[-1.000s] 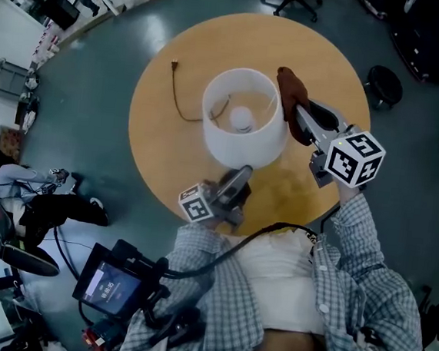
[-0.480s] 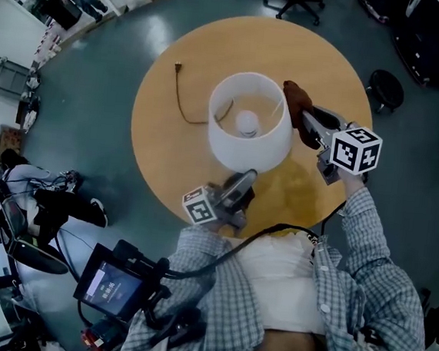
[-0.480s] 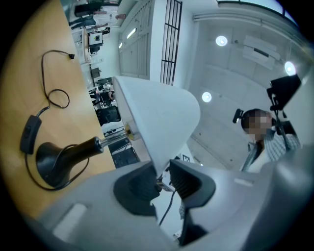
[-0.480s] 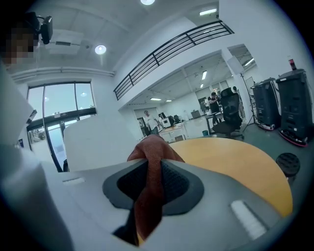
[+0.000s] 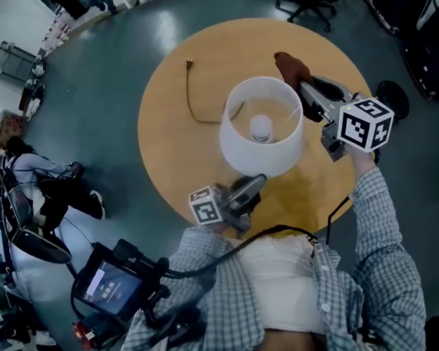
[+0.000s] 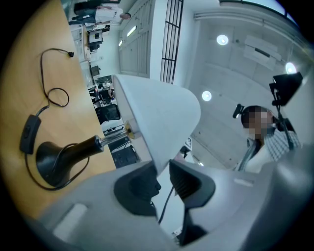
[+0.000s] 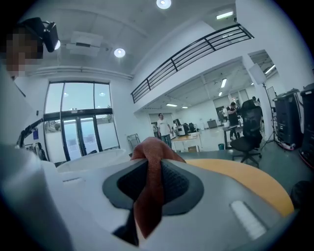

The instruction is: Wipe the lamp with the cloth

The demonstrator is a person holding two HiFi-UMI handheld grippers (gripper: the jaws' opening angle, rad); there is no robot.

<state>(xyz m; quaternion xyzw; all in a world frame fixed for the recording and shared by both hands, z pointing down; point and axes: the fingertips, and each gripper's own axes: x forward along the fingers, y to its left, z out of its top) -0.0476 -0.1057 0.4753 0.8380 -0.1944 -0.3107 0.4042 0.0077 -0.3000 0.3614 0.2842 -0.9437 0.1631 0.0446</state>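
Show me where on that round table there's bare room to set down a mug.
Bare wood lies along the left edge of the table, outside the cord, and at the far edge between plug and cloth. Crowded around the lampshade: the left gripper clamps its near rim, the right gripper holds the cloth beside its far right.

From the head view the white drum lampshade point(image 5: 261, 128) hides its black base point(image 6: 51, 157), and its rim covers the left gripper's point(image 5: 256, 182) jaw tips.
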